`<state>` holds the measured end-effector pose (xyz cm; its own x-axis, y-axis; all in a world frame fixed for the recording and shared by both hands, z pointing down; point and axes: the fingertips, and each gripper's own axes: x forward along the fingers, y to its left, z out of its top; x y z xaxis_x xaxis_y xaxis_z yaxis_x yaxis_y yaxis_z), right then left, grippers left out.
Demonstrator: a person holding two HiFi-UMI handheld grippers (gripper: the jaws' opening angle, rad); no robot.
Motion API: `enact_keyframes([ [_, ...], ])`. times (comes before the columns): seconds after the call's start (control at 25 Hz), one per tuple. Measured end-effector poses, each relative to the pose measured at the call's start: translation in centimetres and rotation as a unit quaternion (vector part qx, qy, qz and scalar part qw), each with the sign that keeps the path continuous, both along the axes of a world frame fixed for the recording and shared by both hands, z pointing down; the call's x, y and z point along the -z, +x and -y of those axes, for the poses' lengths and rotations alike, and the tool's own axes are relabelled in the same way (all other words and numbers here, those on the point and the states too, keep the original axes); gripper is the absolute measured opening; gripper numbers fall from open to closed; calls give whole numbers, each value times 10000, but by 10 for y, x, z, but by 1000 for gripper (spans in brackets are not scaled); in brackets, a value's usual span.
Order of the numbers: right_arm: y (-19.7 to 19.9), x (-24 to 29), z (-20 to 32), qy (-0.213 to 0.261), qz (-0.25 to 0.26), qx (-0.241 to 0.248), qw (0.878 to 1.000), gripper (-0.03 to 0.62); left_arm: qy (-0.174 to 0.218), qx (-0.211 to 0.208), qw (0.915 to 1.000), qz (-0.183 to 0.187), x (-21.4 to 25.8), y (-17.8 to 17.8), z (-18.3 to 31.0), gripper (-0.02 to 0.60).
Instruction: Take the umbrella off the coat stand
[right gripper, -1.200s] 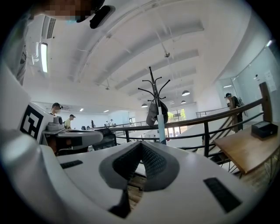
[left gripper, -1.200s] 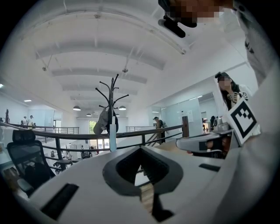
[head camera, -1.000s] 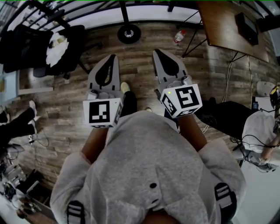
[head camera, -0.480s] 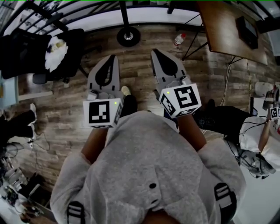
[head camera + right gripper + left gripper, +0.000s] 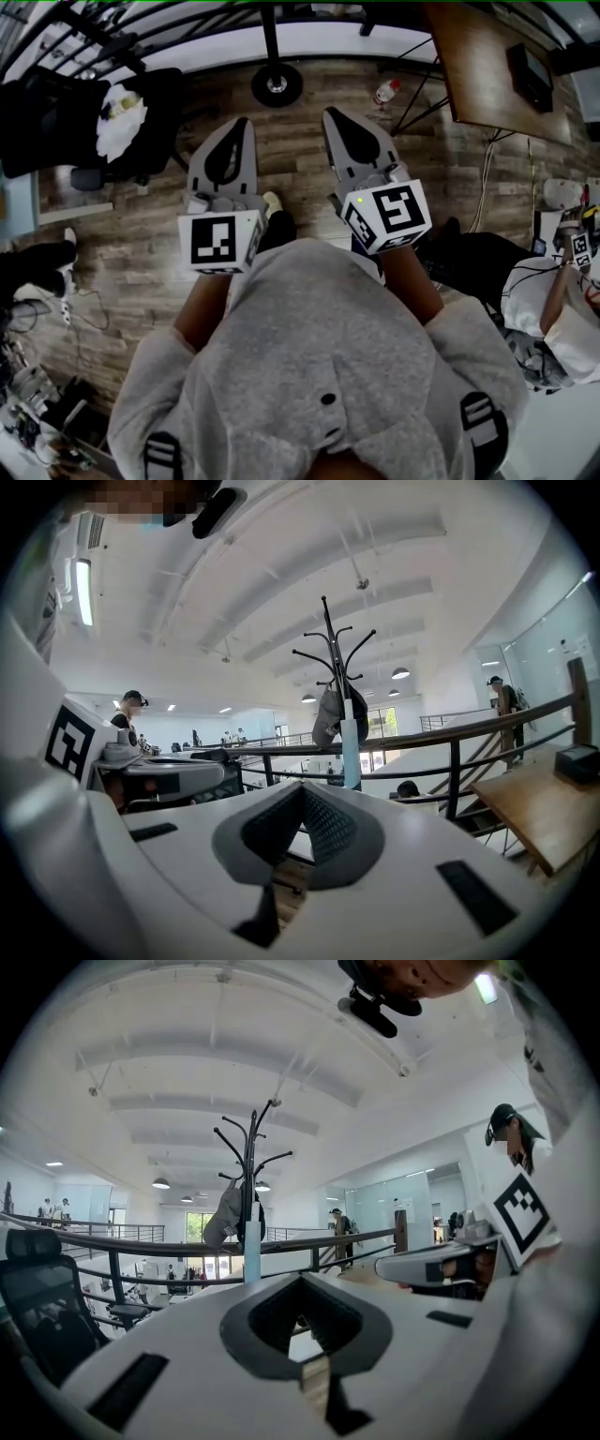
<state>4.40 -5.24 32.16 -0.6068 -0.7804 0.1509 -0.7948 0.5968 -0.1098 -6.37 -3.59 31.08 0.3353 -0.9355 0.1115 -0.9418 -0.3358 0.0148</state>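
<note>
The coat stand (image 5: pixel 248 1162) rises ahead beyond my grippers, and its round base (image 5: pixel 277 84) sits on the wooden floor by the railing. A light blue folded umbrella (image 5: pixel 251 1252) hangs upright along its pole, next to a grey cap (image 5: pixel 223 1221). The right gripper view shows the same umbrella (image 5: pixel 351 752) and stand (image 5: pixel 339 663). My left gripper (image 5: pixel 242 124) and right gripper (image 5: pixel 330 114) are held side by side, pointing level at the stand. Both are shut and empty, still well short of the umbrella.
A black railing (image 5: pixel 141 1246) runs behind the stand. A black office chair (image 5: pixel 103 112) with a white cloth stands at the left. A bottle (image 5: pixel 384 91) lies on the floor beside a wooden table (image 5: pixel 487 56). A seated person (image 5: pixel 562 309) and cables are at the right.
The stand's base and the bottle have slid down the head view, so both grippers have come closer to the stand together. Their jaws have stayed shut.
</note>
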Motion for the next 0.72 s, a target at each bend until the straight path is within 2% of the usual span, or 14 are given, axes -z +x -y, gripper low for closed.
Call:
enact_keyframes([
  [0.28, -18, -9, 22, 11, -100, 24, 9999, 9, -19, -4, 10000, -50, -8, -19, 22, 11],
  [0.72, -34, 7, 53, 131, -108, -183, 9997, 9, 64, -75, 9998, -143, -1, -43, 52, 11],
])
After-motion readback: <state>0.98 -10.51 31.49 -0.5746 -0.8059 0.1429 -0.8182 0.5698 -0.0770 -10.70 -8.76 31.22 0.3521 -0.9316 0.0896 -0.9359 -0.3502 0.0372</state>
